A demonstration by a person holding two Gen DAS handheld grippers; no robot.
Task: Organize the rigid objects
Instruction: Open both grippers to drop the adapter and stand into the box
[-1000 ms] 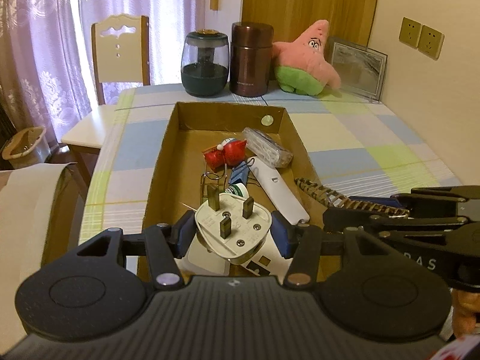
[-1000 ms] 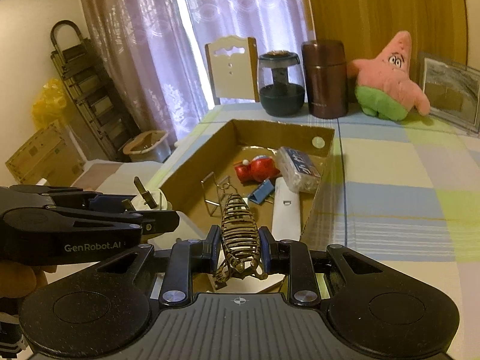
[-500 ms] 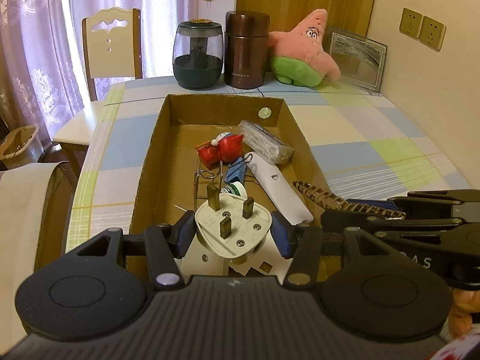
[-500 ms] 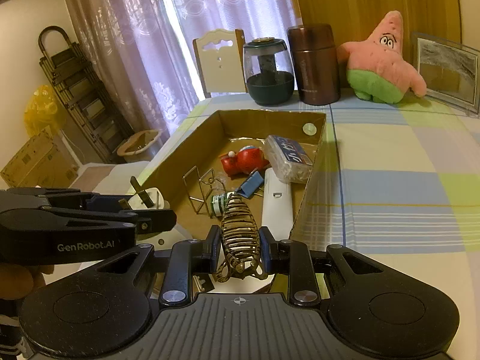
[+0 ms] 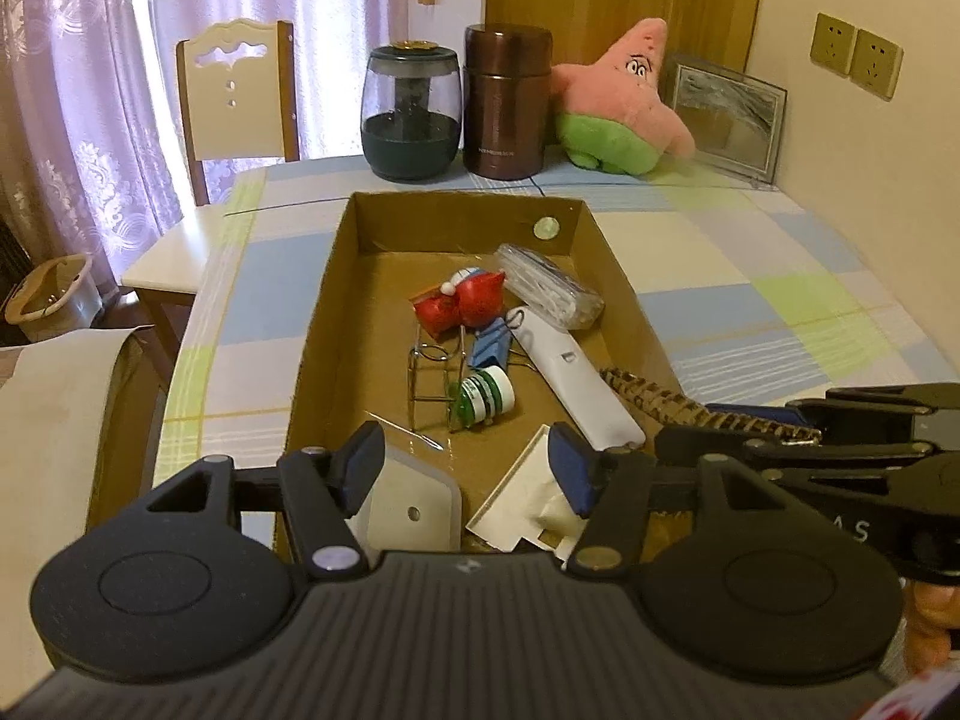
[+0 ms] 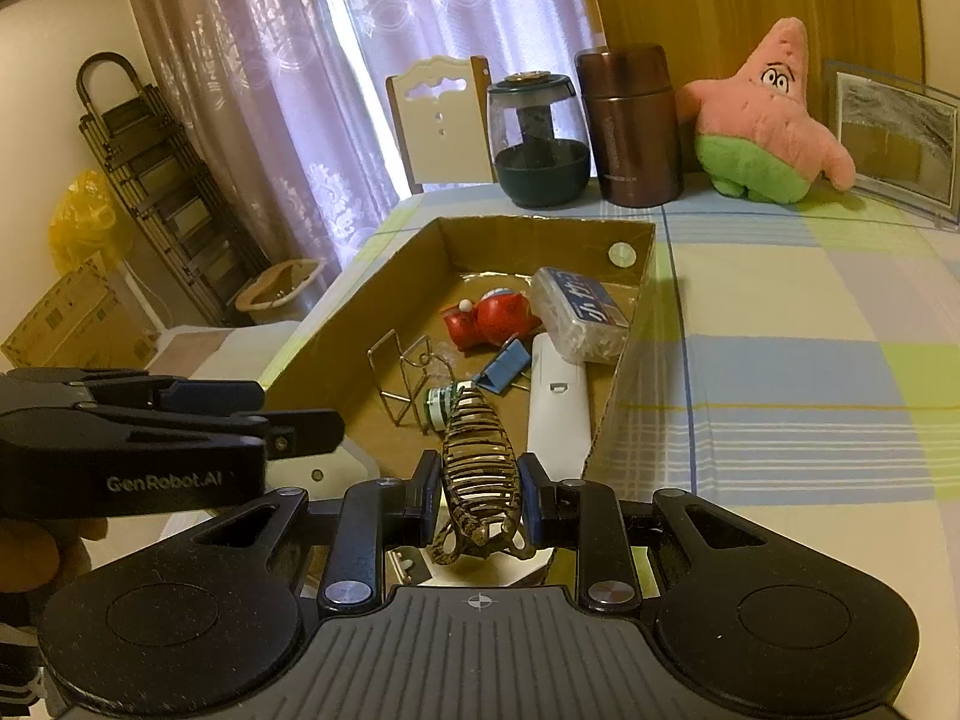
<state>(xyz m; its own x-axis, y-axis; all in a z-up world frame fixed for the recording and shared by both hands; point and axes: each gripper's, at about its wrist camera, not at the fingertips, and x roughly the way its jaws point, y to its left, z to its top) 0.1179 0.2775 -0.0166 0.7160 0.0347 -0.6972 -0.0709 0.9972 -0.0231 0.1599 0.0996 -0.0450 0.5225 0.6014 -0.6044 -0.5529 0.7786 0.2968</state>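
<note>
An open cardboard box (image 5: 324,312) lies on the checked tablecloth. My left gripper (image 5: 465,462) hangs over the box's near end, its jaws opening and nothing pressed between them. The white plug (image 5: 414,510) lies on the box floor just under the left finger. My right gripper (image 6: 479,480) is shut on a brown ribbed hair clip (image 6: 480,450), held over the box's near right corner. In the left wrist view the hair clip (image 5: 660,402) juts in from the right. Inside the box lie a red toy (image 5: 465,303), a white remote-like bar (image 5: 576,378) and a blue binder clip (image 5: 489,348).
The box also holds a wire stand (image 5: 432,378), a green-white roll (image 5: 486,399), a clear packet (image 5: 549,294) and a white flat piece (image 5: 528,510). Behind it stand a dark jar (image 5: 411,114), a brown flask (image 5: 507,102), a pink star plush (image 5: 624,108) and a picture frame (image 5: 726,120). A chair (image 5: 240,102) is at the far left.
The left jaws have spread and the white plug has dropped from between them onto the box floor. The right gripper still holds the hair clip in the same place.
</note>
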